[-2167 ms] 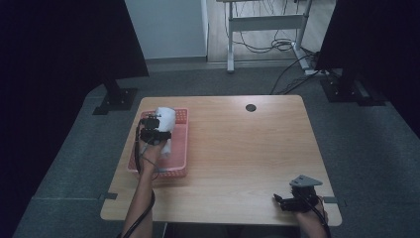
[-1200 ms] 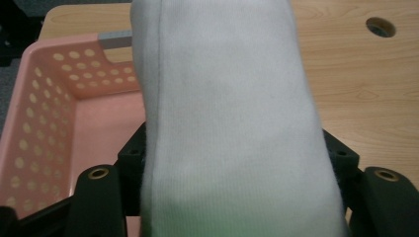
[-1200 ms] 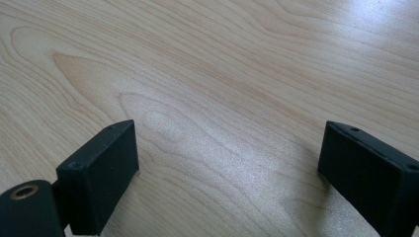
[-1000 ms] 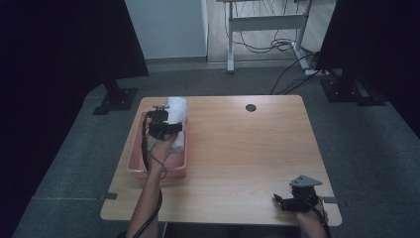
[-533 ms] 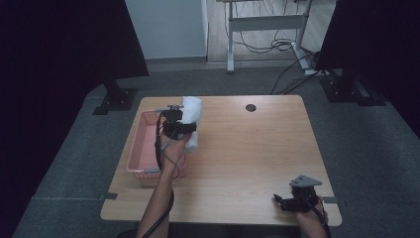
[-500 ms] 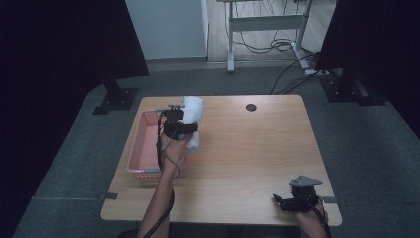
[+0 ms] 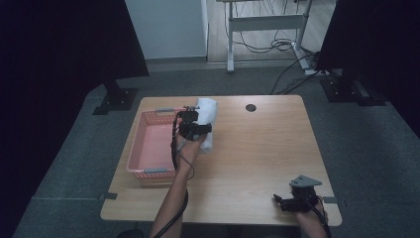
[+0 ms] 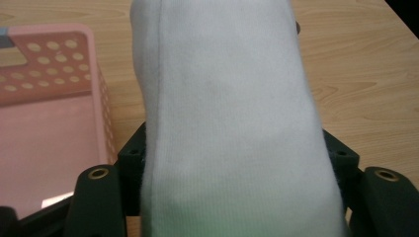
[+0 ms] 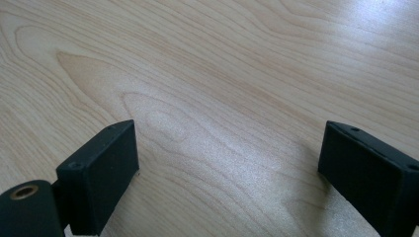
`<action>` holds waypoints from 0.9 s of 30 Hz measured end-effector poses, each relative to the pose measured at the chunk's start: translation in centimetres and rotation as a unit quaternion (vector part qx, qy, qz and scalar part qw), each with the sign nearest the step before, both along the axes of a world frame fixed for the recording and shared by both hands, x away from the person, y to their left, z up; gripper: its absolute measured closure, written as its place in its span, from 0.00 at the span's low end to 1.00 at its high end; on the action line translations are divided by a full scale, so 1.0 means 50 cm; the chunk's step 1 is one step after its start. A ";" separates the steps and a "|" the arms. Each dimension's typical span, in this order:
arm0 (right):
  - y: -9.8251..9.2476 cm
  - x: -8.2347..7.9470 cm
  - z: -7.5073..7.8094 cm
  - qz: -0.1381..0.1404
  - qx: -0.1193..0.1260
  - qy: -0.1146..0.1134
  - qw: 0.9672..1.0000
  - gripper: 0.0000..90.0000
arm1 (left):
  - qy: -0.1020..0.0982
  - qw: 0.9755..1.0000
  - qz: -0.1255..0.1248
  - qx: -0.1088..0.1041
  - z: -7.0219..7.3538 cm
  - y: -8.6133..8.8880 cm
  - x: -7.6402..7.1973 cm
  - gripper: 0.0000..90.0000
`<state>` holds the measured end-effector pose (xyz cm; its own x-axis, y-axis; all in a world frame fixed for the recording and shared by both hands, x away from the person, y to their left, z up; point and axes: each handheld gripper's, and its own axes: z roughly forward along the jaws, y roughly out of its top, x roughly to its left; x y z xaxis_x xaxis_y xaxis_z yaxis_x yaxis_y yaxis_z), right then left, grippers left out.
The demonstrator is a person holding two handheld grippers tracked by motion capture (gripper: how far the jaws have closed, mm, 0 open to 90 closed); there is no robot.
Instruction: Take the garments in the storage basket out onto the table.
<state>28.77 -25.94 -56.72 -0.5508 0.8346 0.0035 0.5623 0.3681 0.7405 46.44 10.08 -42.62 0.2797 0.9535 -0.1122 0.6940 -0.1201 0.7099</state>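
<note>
1. Left gripper (image 7: 197,130) is clamped on a rolled white towel (image 7: 207,119), jaws tight either side of it.
2. Change vs approx. 2 s ago: towel was over the pink basket (image 7: 148,148); it's now past the basket's right rim, above bare table (image 7: 257,153).
3. Meaning: removal from basket looks done; set-down prob. next.
4. Right gripper (image 7: 289,202) idle at the near-right corner, jaws apart, nothing between.

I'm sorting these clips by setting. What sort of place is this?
Probably a lab or recording room: a bare wooden table on grey carpet, black screens at both sides, and a desk frame with loose cables behind.
</note>
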 end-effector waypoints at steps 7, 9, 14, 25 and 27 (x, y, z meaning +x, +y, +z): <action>0.000 0.000 0.000 0.000 0.000 0.000 1.000 0.09 | 0.011 1.000 0.012 0.001 -0.025 -0.016 0.005 0.38; 0.000 0.000 0.000 0.000 0.000 0.000 1.000 0.09 | 0.013 1.000 0.013 0.005 -0.034 -0.023 0.006 0.38; 0.000 0.000 0.000 0.001 0.000 0.000 1.000 0.09 | 0.017 1.000 0.015 0.014 -0.060 -0.044 0.007 0.37; 0.001 0.000 0.000 0.003 0.001 -0.001 1.000 0.09 | 0.045 0.998 0.034 0.025 -0.110 -0.060 0.017 0.37; 0.001 0.000 0.000 0.003 0.001 -0.001 1.000 0.09 | 0.049 0.998 0.036 0.029 -0.119 -0.060 0.018 0.37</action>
